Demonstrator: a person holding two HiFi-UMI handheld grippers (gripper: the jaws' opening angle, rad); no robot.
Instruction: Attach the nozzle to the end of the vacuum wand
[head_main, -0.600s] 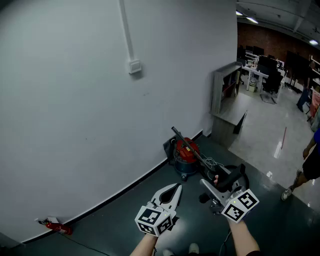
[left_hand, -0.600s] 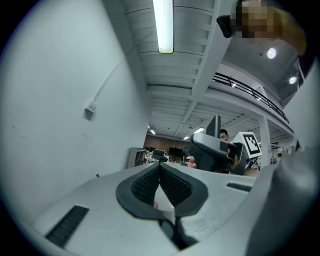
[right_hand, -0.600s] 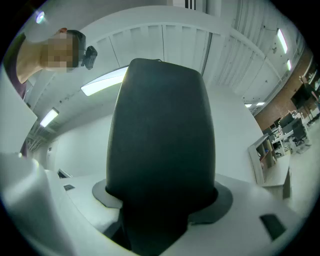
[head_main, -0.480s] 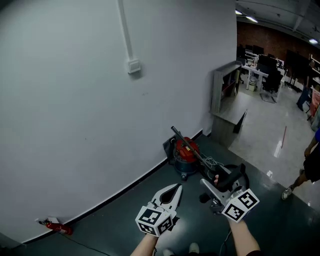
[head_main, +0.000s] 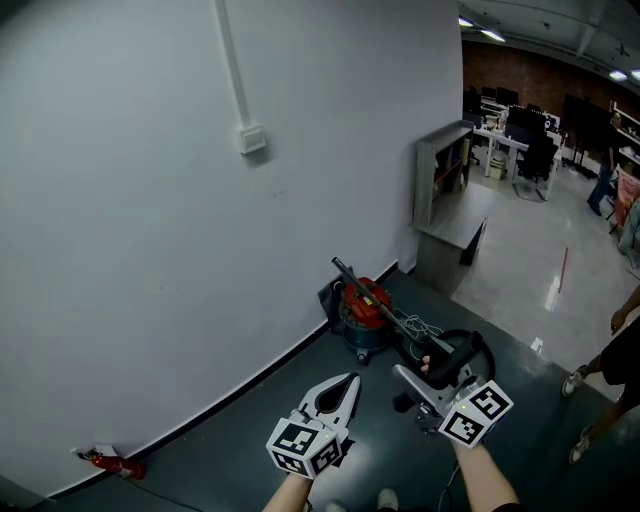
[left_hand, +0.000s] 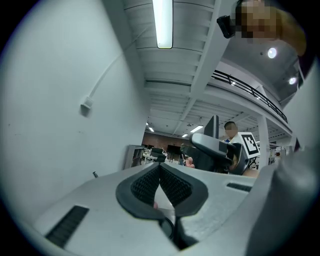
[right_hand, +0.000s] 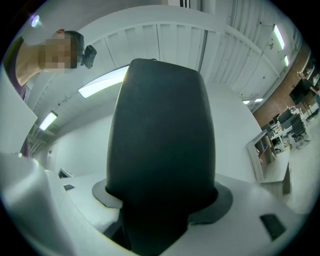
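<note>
The head view looks from above, steeply down a pale grey wall (head_main: 150, 250) to the dark green floor (head_main: 250, 420), with the left gripper (head_main: 348, 385) and right gripper (head_main: 420, 374) low in frame. The left gripper view sits just behind its own jaws, facing level toward an open grey shelf unit (left_hand: 134, 156) (the head view shows it too (head_main: 440, 185)). The right gripper view tilts upward, a black rounded plastic nozzle (right_hand: 162, 150) right at its lens, the same wall and shelf unit (right_hand: 264, 150) beside it.

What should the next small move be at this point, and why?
Probably step closer, open the left tongs and reach for the wand, which sticks up over the red vacuum by the wall. The right tongs grip the nozzle, but the left tongs are shut on nothing and nothing steadies the wand.
</note>
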